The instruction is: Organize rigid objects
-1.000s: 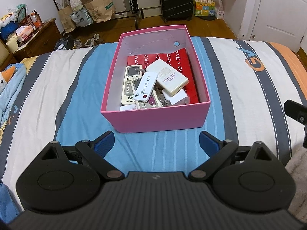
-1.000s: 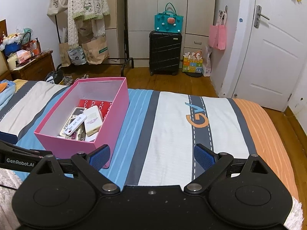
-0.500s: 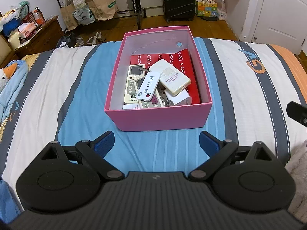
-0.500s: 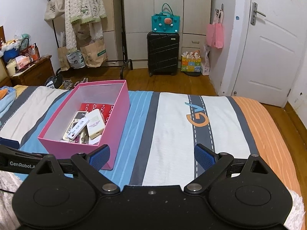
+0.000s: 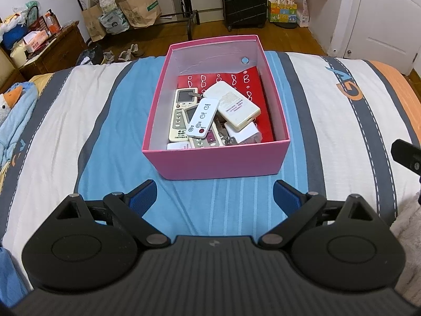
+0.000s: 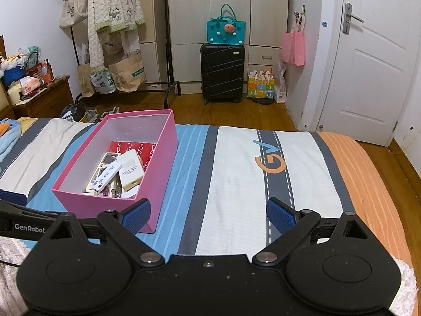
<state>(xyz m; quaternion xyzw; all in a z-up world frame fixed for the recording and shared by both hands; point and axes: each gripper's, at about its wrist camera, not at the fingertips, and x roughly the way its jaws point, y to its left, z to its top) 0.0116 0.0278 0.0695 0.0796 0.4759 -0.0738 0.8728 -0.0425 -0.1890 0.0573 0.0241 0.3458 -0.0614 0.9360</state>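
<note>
While remote controls (image 5: 202, 117) lie piled at its near end, a pink box (image 5: 221, 162) sits open on a striped bedspread (image 5: 329, 110). Both handheld claws hover over the bed, spread wide and empty: the left gripper (image 5: 214, 193) directly before the box, the right gripper (image 6: 209, 212) just beside its right corner.

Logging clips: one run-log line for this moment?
left gripper: open, empty | right gripper: open, empty | pink cardboard box: on bed, holds white remotes
</note>
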